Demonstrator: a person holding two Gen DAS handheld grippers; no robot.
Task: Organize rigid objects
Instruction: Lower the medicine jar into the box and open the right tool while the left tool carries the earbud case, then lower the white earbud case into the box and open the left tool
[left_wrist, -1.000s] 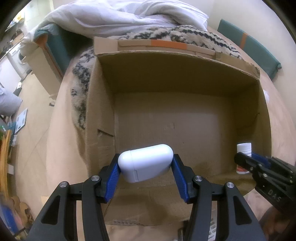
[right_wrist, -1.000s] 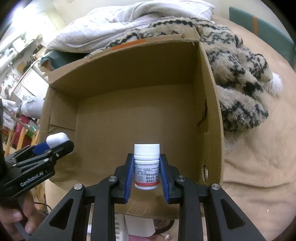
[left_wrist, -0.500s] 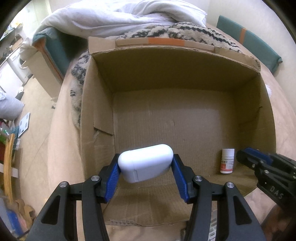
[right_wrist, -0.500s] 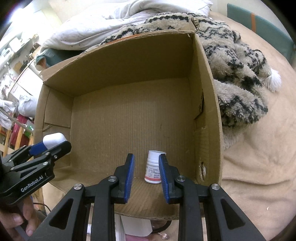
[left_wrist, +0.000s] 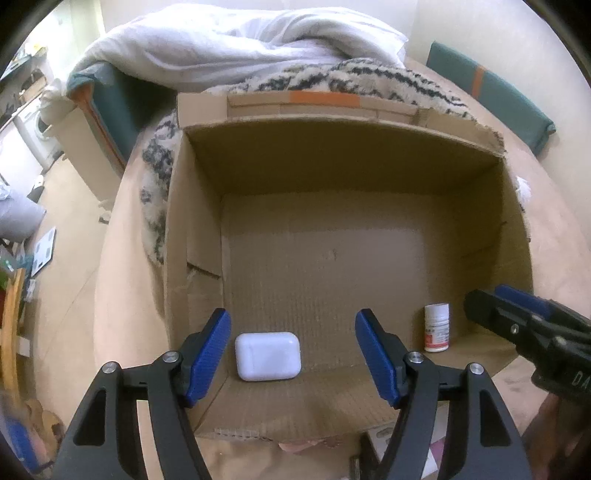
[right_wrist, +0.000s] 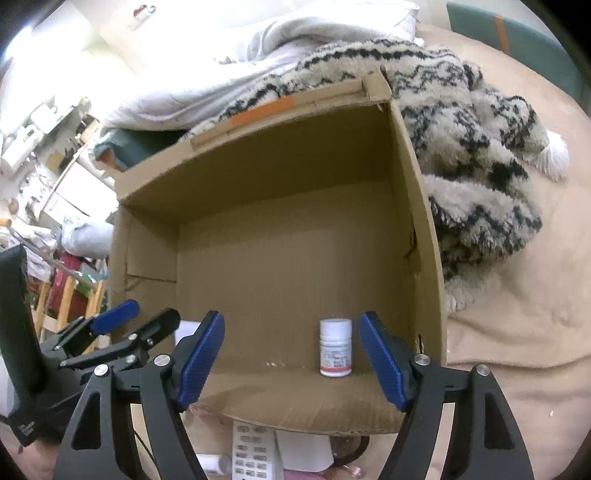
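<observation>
An open cardboard box (left_wrist: 351, 162) (right_wrist: 421, 229) sits on a beige bed cover. A white earbuds case (left_wrist: 267, 355) lies flat on the box floor near the front left. My left gripper (left_wrist: 293, 350) hovers above it with jaws opening, the pads clear of the case. A small white pill bottle (right_wrist: 335, 347) (left_wrist: 436, 326) stands upright at the front right of the floor. My right gripper (right_wrist: 291, 360) is above it, jaws opening, the bottle untouched near its right finger. Each gripper shows at the edge of the other's view.
A shaggy black-and-cream blanket (right_wrist: 472, 147) and a white duvet (left_wrist: 229, 40) lie behind and beside the box. A white remote (right_wrist: 255, 454) and other small items lie just below the box's front flap. Furniture and clutter stand at the left (right_wrist: 48, 155).
Both grippers let go: the earbuds case dropped from the left jaws onto the box floor, and the right jaws first set down the pill bottle, then spread wide.
</observation>
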